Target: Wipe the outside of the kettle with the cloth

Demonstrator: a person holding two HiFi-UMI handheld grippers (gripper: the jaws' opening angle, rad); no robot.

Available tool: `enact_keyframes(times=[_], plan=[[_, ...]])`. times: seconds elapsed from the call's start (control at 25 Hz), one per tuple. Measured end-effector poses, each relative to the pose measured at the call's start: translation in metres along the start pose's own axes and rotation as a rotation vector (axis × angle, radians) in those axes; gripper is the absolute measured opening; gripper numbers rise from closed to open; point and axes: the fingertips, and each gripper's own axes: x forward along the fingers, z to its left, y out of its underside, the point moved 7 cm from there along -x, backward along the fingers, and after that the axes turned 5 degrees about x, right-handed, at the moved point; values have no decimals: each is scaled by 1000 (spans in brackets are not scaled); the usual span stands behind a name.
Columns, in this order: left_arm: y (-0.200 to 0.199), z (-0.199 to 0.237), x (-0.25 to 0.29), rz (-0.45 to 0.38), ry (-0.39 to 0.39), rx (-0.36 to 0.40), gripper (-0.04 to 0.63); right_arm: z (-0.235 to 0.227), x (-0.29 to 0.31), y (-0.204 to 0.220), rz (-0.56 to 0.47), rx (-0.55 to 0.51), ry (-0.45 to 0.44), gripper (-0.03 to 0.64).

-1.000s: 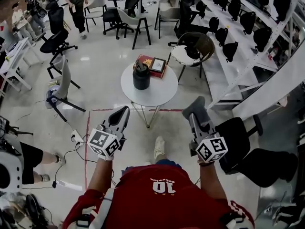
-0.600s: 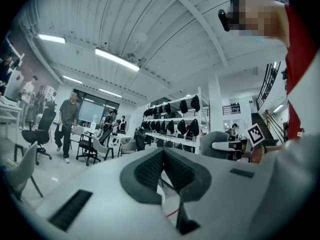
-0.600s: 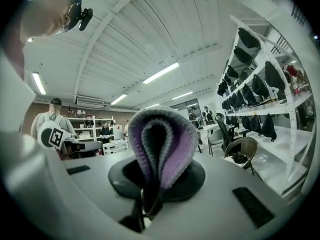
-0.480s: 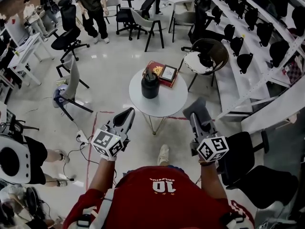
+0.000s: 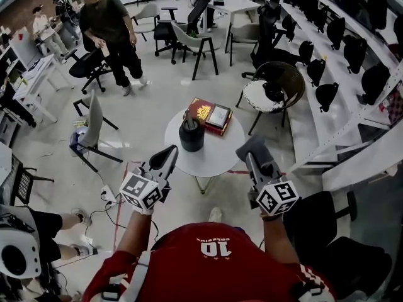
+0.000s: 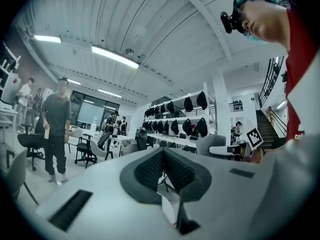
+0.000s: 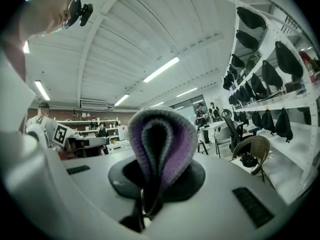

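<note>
Standing on the round white tabletop (image 5: 217, 161) in the head view, the dark kettle (image 5: 191, 135) is flanked by a red book (image 5: 210, 114); "10" is read on the shirt (image 5: 214, 260). In the left gripper view, the left tool (image 6: 162, 156) is closed, empty. In the right gripper view, a folded purple cloth (image 7: 162, 134) is clamped by the right tool (image 7: 156, 176).

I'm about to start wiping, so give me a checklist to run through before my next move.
1. Cloth gripped: the folded grey and purple cloth is clamped in the right gripper. Ok.
2. Left gripper free: jaws together, nothing between them. Ok.
3. Kettle steady: the black kettle stands upright on the round white table. Ok.
4. Room around the kettle: a red box lies close behind it; touching or not, cannot tell.
5. Cloth against the kettle: apart, well short of it. Not ok.
</note>
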Motion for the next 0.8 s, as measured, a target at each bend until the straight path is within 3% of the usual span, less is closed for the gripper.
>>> enact_keyframes(times=[0.48, 0.8], plan=[[1, 15, 87, 38, -35, 15, 8, -79, 57, -14, 45, 45, -60, 44], [6, 21, 112, 60, -96, 21, 8, -113, 86, -15, 72, 59, -107, 44]])
